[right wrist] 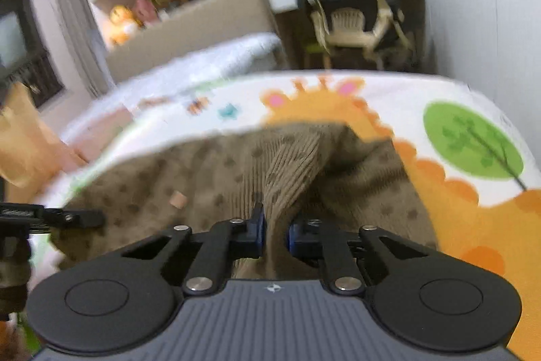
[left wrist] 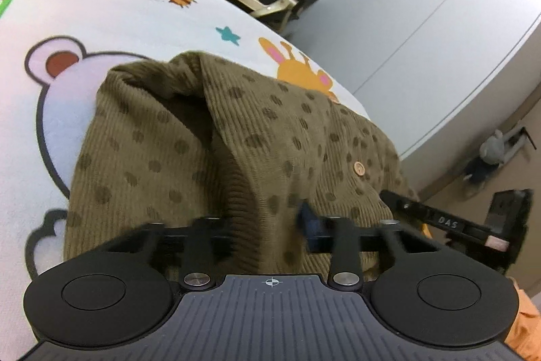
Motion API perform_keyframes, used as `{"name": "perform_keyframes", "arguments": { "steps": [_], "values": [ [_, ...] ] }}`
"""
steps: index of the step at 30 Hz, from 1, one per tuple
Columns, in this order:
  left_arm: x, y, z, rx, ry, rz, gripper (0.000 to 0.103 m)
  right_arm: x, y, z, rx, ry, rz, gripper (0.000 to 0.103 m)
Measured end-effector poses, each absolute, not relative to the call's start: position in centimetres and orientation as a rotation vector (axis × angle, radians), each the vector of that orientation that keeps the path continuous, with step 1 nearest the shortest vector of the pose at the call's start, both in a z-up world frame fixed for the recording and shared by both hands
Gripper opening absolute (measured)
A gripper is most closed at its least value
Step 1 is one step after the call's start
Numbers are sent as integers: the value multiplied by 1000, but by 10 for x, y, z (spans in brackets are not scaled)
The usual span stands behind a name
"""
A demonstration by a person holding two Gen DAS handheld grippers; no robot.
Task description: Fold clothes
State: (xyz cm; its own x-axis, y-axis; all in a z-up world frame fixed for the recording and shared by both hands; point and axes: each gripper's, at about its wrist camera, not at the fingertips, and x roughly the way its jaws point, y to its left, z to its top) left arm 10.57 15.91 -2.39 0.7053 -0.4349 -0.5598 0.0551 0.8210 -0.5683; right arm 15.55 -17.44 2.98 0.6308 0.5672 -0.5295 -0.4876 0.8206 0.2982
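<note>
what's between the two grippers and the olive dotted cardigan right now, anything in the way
Nothing visible. The left gripper and the right gripper are each already shut on a fold of the cardigan, which lies on the cartoon-print mat. Only the knit itself sits between the fingers.

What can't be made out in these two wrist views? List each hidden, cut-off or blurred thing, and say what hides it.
- Left gripper fingertips, left wrist view: buried in the olive dotted cardigan.
- The cardigan's near hem, both views: behind the gripper bodies.
- Toys on the shelf, right wrist view: motion blur.
- Right gripper pad faces, right wrist view: covered by the pinched ribbed fold.
- Cartoon sheet, left wrist view: bear print cut by the frame edge.
</note>
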Motion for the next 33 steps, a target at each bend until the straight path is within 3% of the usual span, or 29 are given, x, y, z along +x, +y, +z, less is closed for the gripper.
{"name": "perform_keyframes", "arguments": {
  "steps": [1,6,10,17,19,21,24,28,30,33],
  "values": [
    [102,162,-16,-556,722,-301,15,147,-177,38,129,631,625,12],
    [81,174,19,-532,648,-326,15,132,-182,28,67,664,629,12],
    [77,171,4,-475,725,-275,16,145,-183,-3,47,713,565,12],
    [89,166,-21,-452,795,-227,23,161,-174,11,-28,633,534,13],
    [88,167,-12,-446,770,-210,28,162,-174,7,-43,637,504,24],
    [84,172,1,-447,727,-193,39,161,-176,5,-49,629,480,43],
    [77,177,29,-443,625,-205,52,159,-180,9,-34,609,467,58],
    [86,165,47,-440,537,-275,64,157,-182,14,-51,592,435,67],
    [97,154,36,-465,534,-309,72,154,-180,19,-51,580,443,79],
    [118,139,10,-494,562,-324,81,150,-176,28,-32,551,487,88]
  ]
}}
